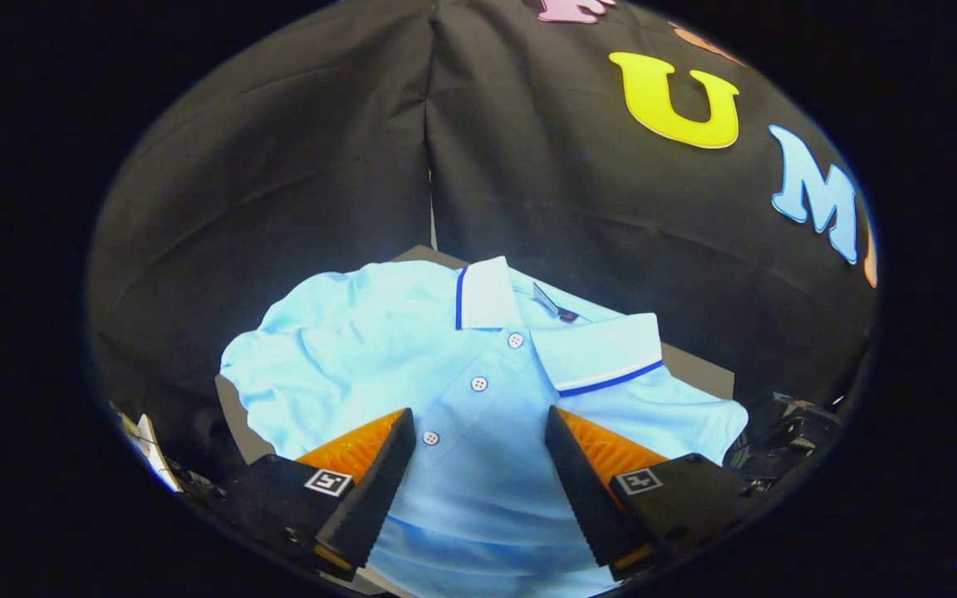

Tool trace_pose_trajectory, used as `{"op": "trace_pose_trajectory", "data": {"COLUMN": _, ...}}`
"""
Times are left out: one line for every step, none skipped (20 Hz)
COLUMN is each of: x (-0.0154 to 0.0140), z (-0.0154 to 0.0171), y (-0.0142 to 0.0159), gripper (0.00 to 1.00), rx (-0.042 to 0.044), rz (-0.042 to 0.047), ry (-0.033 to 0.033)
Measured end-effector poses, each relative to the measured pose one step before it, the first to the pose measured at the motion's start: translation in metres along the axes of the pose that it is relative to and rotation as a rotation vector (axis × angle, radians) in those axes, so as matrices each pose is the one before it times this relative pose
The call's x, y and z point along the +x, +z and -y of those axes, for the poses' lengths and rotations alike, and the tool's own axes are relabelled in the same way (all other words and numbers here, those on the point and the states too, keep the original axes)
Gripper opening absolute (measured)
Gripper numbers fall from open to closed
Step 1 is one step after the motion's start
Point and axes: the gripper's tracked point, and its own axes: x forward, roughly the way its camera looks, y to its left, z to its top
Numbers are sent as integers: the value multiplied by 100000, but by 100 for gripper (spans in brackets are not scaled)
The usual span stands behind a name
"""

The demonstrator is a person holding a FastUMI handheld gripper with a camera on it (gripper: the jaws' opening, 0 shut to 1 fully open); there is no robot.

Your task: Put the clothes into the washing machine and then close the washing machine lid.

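Observation:
A light blue polo shirt (pixel 412 349) lies spread on a grey surface (pixel 699 365), collar away from me, its white collar edged with a dark blue stripe and three white buttons down the placket. My gripper (pixel 478 419) hovers over the shirt's chest with its fingers wide apart, the lowest button between them. Nothing is held; the fingertips (pixel 402 419) look just above the fabric, and I cannot tell whether they touch it.
The booth's black cloth wall (pixel 279 166) rises right behind the shirt, with a seam at the corner. Dark equipment (pixel 794 432) sits past the shirt's right sleeve, and a pale object (pixel 146 448) lies to the left of the left finger.

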Motion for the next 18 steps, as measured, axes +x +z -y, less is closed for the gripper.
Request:
{"op": "trace_pose_trajectory", "data": {"x": -105, "z": -49, "y": 26, "gripper": 97, "rx": 373, "rz": -1289, "ry": 231}}
{"op": "trace_pose_trajectory", "data": {"x": 200, "z": 153, "y": 202, "gripper": 96, "rx": -466, "rz": -480, "ry": 63}}
{"op": "trace_pose_trajectory", "data": {"x": 41, "z": -94, "y": -179, "gripper": 96, "rx": -707, "rz": -345, "ry": -88}}
{"op": "trace_pose_trajectory", "data": {"x": 188, "z": -479, "y": 35, "gripper": 96, "rx": -221, "rz": 62, "ry": 2752}}
{"op": "trace_pose_trajectory", "data": {"x": 65, "z": -461, "y": 191, "gripper": 69, "rx": 1420, "rz": 1784, "ry": 1064}}
{"op": "trace_pose_trajectory", "data": {"x": 166, "z": -382, "y": 36, "gripper": 43, "rx": 115, "rz": 293, "ry": 1772}}
{"op": "trace_pose_trajectory", "data": {"x": 134, "z": -418, "y": 102, "gripper": 35, "rx": 1053, "rz": 1062, "ry": 2248}}
{"op": "trace_pose_trajectory", "data": {"x": -115, "z": -104, "y": 117, "gripper": 20, "rx": 1082, "rz": 1586, "ry": 26}}
{"op": "trace_pose_trajectory", "data": {"x": -203, "z": -187, "y": -115, "gripper": 5, "rx": -243, "rz": 186, "ry": 738}}
{"op": "trace_pose_trajectory", "data": {"x": -331, "z": 61, "y": 268, "gripper": 5, "rx": 1761, "rz": 1991, "ry": 1137}}
{"op": "trace_pose_trajectory", "data": {"x": -556, "z": -239, "y": 542, "gripper": 5, "rx": 3081, "rz": 4114, "ry": 1565}}
{"op": "trace_pose_trajectory", "data": {"x": -748, "z": -249, "y": 627, "gripper": 5, "rx": 3898, "rz": 2630, "ry": 2535}}
{"op": "trace_pose_trajectory", "data": {"x": -661, "z": -180, "y": 637, "gripper": 5, "rx": 3637, "rz": 2859, "ry": 2229}}
{"op": "trace_pose_trajectory", "data": {"x": -886, "z": 152, "y": 640, "gripper": 4, "rx": 2481, "rz": 2179, "ry": 1345}}
{"op": "trace_pose_trajectory", "data": {"x": -851, "z": 62, "y": 713, "gripper": 4, "rx": 1125, "rz": 2324, "ry": 1567}}
{"op": "trace_pose_trajectory", "data": {"x": -709, "z": 145, "y": 790, "gripper": 4, "rx": -120, "rz": 2112, "ry": 454}}
{"op": "trace_pose_trajectory", "data": {"x": -817, "z": 43, "y": 473, "gripper": 4, "rx": -533, "rz": 1679, "ry": 295}}
{"op": "trace_pose_trajectory", "data": {"x": -989, "z": 176, "y": 348, "gripper": 4, "rx": -143, "rz": 2077, "ry": 352}}
